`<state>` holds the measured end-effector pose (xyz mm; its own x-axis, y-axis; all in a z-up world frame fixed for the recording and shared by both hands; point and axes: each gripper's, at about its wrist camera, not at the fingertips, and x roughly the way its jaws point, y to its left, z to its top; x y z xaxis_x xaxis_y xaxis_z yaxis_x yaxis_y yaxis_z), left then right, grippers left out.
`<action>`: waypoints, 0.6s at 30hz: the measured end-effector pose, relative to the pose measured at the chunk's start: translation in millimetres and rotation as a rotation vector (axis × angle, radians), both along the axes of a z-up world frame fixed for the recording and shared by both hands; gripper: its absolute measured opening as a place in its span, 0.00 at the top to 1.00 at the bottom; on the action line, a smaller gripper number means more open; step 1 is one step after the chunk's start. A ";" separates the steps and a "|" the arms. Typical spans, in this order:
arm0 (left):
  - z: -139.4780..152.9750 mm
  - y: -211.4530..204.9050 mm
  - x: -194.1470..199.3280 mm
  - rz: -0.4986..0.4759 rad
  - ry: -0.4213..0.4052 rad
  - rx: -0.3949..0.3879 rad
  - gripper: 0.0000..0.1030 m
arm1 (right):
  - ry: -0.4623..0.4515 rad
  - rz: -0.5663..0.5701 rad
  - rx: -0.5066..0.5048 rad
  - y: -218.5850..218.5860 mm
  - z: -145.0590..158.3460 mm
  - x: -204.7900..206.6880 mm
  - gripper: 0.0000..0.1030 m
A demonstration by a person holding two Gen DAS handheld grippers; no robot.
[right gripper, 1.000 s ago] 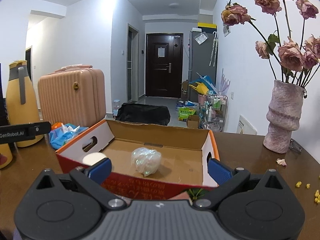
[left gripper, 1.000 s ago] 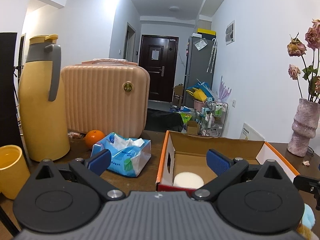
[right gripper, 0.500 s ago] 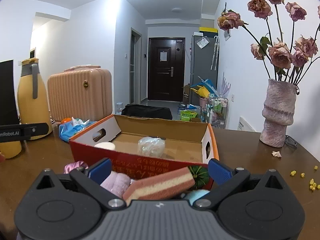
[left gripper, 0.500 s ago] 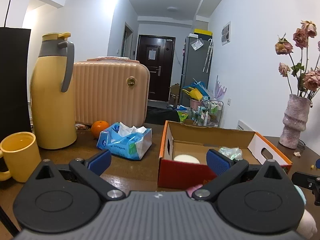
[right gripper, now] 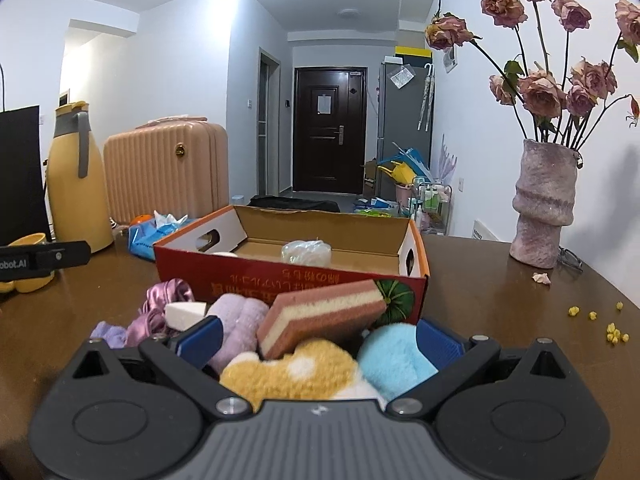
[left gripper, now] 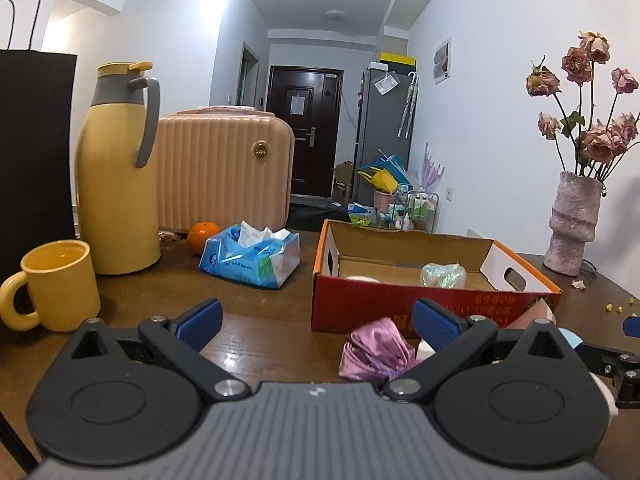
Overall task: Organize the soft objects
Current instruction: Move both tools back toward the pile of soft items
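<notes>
**Soft items heaped before an open carton, both hand-held grippers released**

Left hand-held gripper (left gripper: 316, 320): jaws spread wide, grasping nothing, held low over the brown surface (left gripper: 260, 312). A crumpled purple satin cloth (left gripper: 376, 350) lies just ahead of its right finger.

Right hand-held gripper (right gripper: 318, 338): jaws spread wide, clamped on nothing. Between and just ahead of its blue pads (right gripper: 438, 346) sits the heap of soft objects: a yellow plush with white spots (right gripper: 292, 372) nearest the camera, a light blue plush (right gripper: 394, 356) to its right, a lilac fluffy piece (right gripper: 240, 326) to its left, and a layered pink-and-cream sponge (right gripper: 324, 312) tilted on top. Whether either pad touches the plush cannot be told.

Left of the heap: a white wedge sponge (right gripper: 184, 314) and the purple satin cloth (right gripper: 168, 294). The heap lies on the surface, against the near wall of the carton.

Cardboard box (right gripper: 288, 280): red outside, open top, hand-holes in the end walls. Inside: a shiny clear-wrapped bundle (right gripper: 306, 252) near the middle and a white round item (left gripper: 362, 279) toward the left end, mostly hidden by the wall.

Further items on the surface: blue tissue pack (left gripper: 250, 258), orange (left gripper: 202, 234), yellow thermos jug (left gripper: 116, 172), yellow mug (left gripper: 60, 284), peach ribbed case (left gripper: 224, 172), black bag (left gripper: 34, 160) at far left. Pink textured vase (right gripper: 544, 204) with dried roses (right gripper: 544, 92) stands at right, well apart from the box; small yellow crumbs (right gripper: 612, 332) and a fallen petal (right gripper: 541, 277) lie near it.
</notes>
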<state>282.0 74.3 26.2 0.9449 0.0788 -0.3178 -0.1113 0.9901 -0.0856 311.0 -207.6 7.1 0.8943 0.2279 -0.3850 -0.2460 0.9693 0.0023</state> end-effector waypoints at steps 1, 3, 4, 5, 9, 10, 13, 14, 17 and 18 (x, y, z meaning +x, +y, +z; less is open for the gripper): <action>-0.8 0.4 -2.4 0.000 0.002 -0.001 0.00 | 0.001 -0.001 -0.003 -0.1 -1.4 -3.1 0.00; -2.5 0.5 -7.8 0.000 0.006 -0.003 0.00 | 0.008 -0.002 -0.007 -0.3 -4.0 -7.7 0.00; -2.6 0.7 -10.2 -0.002 0.006 -0.004 0.00 | 0.011 0.001 -0.008 -0.3 -4.9 -9.6 0.00; -2.8 0.7 -12.9 -0.005 0.006 -0.003 0.00 | 0.015 0.001 -0.008 -0.5 -5.9 -11.8 0.00; -3.6 -0.9 -21.6 -0.019 0.003 0.001 0.00 | 0.016 0.001 -0.010 -2.5 -8.7 -22.3 0.00; -3.9 -1.1 -23.1 -0.023 0.003 0.001 0.00 | 0.018 -0.001 -0.009 -3.7 -9.3 -24.3 0.00; -5.1 -2.8 -26.1 -0.028 0.006 0.006 0.00 | 0.036 -0.014 -0.007 -7.9 -13.4 -27.8 0.00; -5.4 -3.2 -26.5 -0.030 0.008 0.008 0.00 | 0.044 -0.017 -0.008 -9.4 -14.8 -28.1 0.00; -6.6 -3.6 -26.8 -0.035 0.013 0.008 0.00 | 0.063 -0.019 -0.016 -11.1 -17.9 -27.1 0.00; -6.8 -4.3 -26.0 -0.036 0.017 0.010 0.00 | 0.067 -0.015 -0.021 -10.1 -18.6 -26.0 0.00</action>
